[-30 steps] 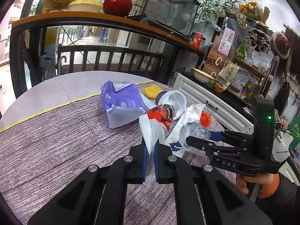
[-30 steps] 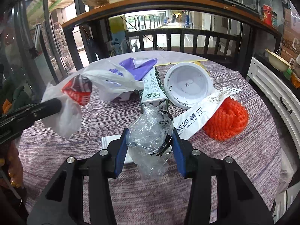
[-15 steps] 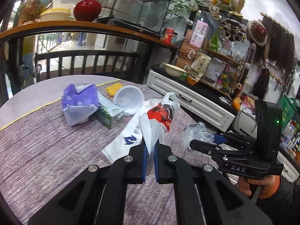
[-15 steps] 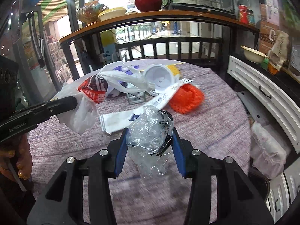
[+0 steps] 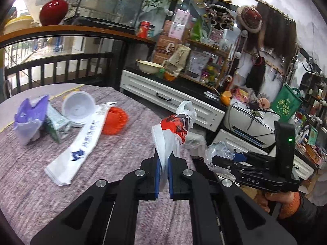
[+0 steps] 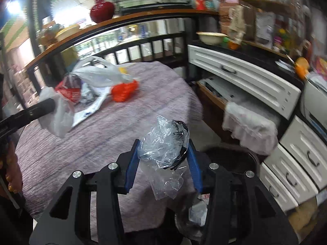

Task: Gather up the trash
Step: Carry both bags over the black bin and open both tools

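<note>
My left gripper (image 5: 162,164) is shut on a white and red plastic bag (image 5: 173,126), held up over the table's right part; the bag also shows in the right wrist view (image 6: 67,94). My right gripper (image 6: 163,153) is shut on crumpled clear plastic wrap (image 6: 163,145), past the table's edge above a dark trash bin (image 6: 229,159). The right gripper (image 5: 220,158) with the wrap (image 5: 218,153) shows in the left wrist view. On the round table (image 5: 40,183) lie a purple bag (image 5: 28,118), a green carton (image 5: 57,124), a white bowl (image 5: 78,107), a white paper sleeve (image 5: 79,145) and an orange mesh ball (image 5: 114,120).
A white drawer cabinet (image 6: 241,77) and stacked white drawers (image 6: 296,163) stand right of the table. A white cloth (image 6: 249,126) hangs by the bin. A dark railing (image 5: 57,65) with a wooden shelf and red vase (image 5: 53,10) runs behind the table.
Both grippers have swung to the right, away from the trash pile. The right gripper with the wrap has moved from over the table to beyond its edge, over the bin.
</note>
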